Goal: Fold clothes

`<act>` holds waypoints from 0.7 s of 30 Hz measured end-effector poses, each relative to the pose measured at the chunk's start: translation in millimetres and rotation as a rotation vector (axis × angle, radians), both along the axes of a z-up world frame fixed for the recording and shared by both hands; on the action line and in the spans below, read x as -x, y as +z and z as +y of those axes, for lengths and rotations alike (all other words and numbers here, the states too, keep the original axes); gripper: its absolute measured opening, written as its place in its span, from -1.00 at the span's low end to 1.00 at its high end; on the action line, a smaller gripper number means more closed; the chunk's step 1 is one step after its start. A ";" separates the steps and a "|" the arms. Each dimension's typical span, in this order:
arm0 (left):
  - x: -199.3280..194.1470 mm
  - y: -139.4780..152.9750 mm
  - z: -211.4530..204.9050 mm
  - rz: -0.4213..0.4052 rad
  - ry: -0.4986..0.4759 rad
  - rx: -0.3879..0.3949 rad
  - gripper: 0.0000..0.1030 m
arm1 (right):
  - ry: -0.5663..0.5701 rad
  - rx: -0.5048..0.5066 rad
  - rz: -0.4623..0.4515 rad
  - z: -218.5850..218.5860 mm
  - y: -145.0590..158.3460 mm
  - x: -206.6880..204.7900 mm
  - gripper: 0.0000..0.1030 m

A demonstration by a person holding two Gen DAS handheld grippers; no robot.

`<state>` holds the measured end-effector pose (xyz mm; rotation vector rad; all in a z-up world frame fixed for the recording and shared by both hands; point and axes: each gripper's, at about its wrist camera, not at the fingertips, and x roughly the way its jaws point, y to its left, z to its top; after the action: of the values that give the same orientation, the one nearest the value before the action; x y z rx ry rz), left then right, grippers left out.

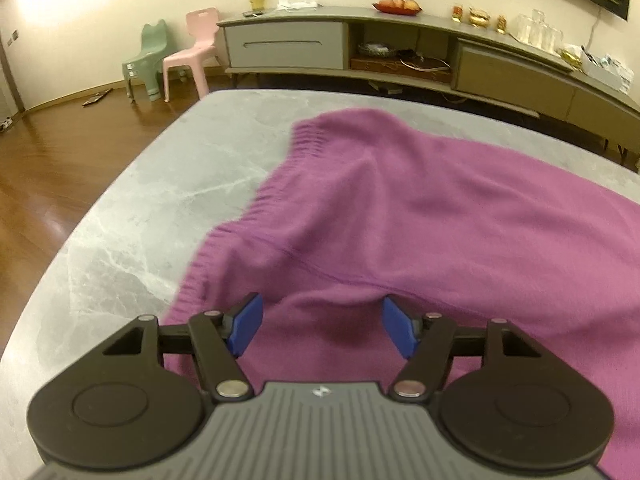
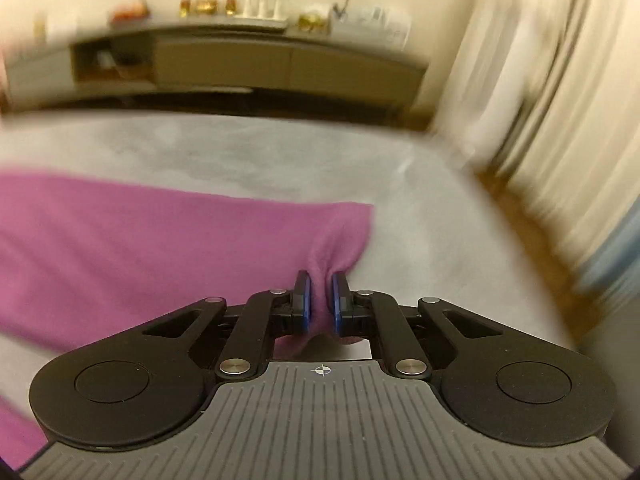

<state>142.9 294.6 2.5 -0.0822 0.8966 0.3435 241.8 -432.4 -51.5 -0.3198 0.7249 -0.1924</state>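
Pinching a bunched fold of the purple knitted sweater point(image 2: 160, 248), the right claw point(image 2: 320, 300) has its blue pads point(image 2: 304, 296) drawn narrow with the cloth squeezed between them. The fold rises from the garment's corner straight ahead of this claw, and the rest of the sweater spreads away to the claw's left over the grey marbled tabletop point(image 2: 420, 240). Bare tabletop lies ahead of the claw and to its right. Most of this view is blurred, so finer detail of the cloth cannot be made out. Beyond the far edge of the tabletop stands a long low grey sideboard point(image 2: 248, 64), and pale curtains point(image 2: 540, 80) hang off to the right.

The left claw point(image 1: 322, 330) stands wide, its blue pads point(image 1: 248, 328) apart over the sweater point(image 1: 400, 208), with a low ridge of knit lying between them; whether the pads touch the cloth cannot be told, but they do not press on it. Ahead of this claw the garment humps up into a soft fold, and its ribbed hem point(image 1: 256, 208) runs along the left side, ahead and to the left of the claw. Bare tabletop point(image 1: 140, 200) lies further left. Far ahead and to the left, on the wooden floor point(image 1: 60, 152), stand a pink plastic child's chair point(image 1: 192, 52) and a green one point(image 1: 144, 60) just beside it.
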 end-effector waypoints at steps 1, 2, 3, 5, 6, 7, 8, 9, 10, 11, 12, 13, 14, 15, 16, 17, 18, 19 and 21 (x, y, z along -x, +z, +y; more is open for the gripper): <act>-0.3 -1.0 3.2 0.003 0.007 -0.002 0.32 | -0.027 0.044 -0.002 -2.3 -1.8 -1.7 -0.85; -0.7 -1.9 6.4 0.007 0.013 -0.003 0.32 | -0.061 0.048 0.004 -8.1 -4.7 -3.2 -0.84; -1.3 -4.1 9.1 0.016 0.019 -0.010 0.32 | -0.098 0.043 0.012 -14.7 -8.4 -4.3 -0.82; -1.8 -7.0 14.7 0.032 0.032 -0.023 0.32 | -0.120 0.047 0.017 -18.7 -9.1 -0.8 -0.65; 0.2 -4.6 19.5 0.023 0.047 -0.017 0.32 | -0.122 0.041 0.013 -18.2 -4.8 2.7 -0.41; 3.8 -0.5 25.0 0.007 0.063 -0.005 0.32 | -0.124 0.015 -0.008 -16.6 5.4 8.5 -0.30; 9.7 5.9 31.5 -0.021 0.082 0.017 0.32 | -0.120 -0.032 -0.042 -13.3 19.9 17.7 -0.24; 15.6 12.3 38.0 -0.049 0.100 0.039 0.34 | -0.111 -0.088 -0.078 -8.8 36.0 28.5 -0.06; 21.5 18.7 44.4 -0.076 0.119 0.061 0.39 | -0.096 -0.144 -0.112 -2.4 50.9 39.8 0.06; 28.4 23.8 51.8 -0.100 0.139 0.085 0.42 | -0.064 -0.195 -0.135 7.3 62.9 53.8 0.10; 35.2 25.4 59.3 -0.110 0.150 0.110 0.43 | -0.023 -0.241 -0.151 18.4 73.4 69.9 0.17; 40.1 24.8 65.5 -0.109 0.148 0.131 0.43 | 0.012 -0.277 -0.158 30.0 80.2 83.2 0.17; 45.0 24.2 71.8 -0.108 0.145 0.152 0.44 | 0.045 -0.310 -0.154 43.8 83.7 95.9 0.17; 49.1 22.1 76.6 -0.101 0.141 0.165 0.48 | 0.085 -0.342 -0.143 59.5 85.0 107.8 0.17; 52.0 18.2 79.5 -0.088 0.134 0.166 0.48 | 0.127 -0.369 -0.126 75.7 84.0 117.3 0.18; 54.1 13.7 82.2 -0.075 0.129 0.163 0.48 | 0.176 -0.393 -0.106 95.6 81.4 127.9 0.18; 55.3 8.5 84.4 -0.061 0.126 0.152 0.48 | 0.228 -0.408 -0.085 118.3 76.3 136.1 0.20; 56.6 3.2 86.6 -0.047 0.123 0.141 0.48 | 0.278 -0.416 -0.065 141.9 71.0 141.8 0.23; 58.9 -5.6 91.5 -0.029 0.119 0.121 0.48 | 0.384 -0.428 -0.023 192.1 61.3 154.9 0.39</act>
<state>84.0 386.1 -3.2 -0.2521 0.8854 0.3974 86.9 -240.3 9.8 -0.0437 0.6500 0.3207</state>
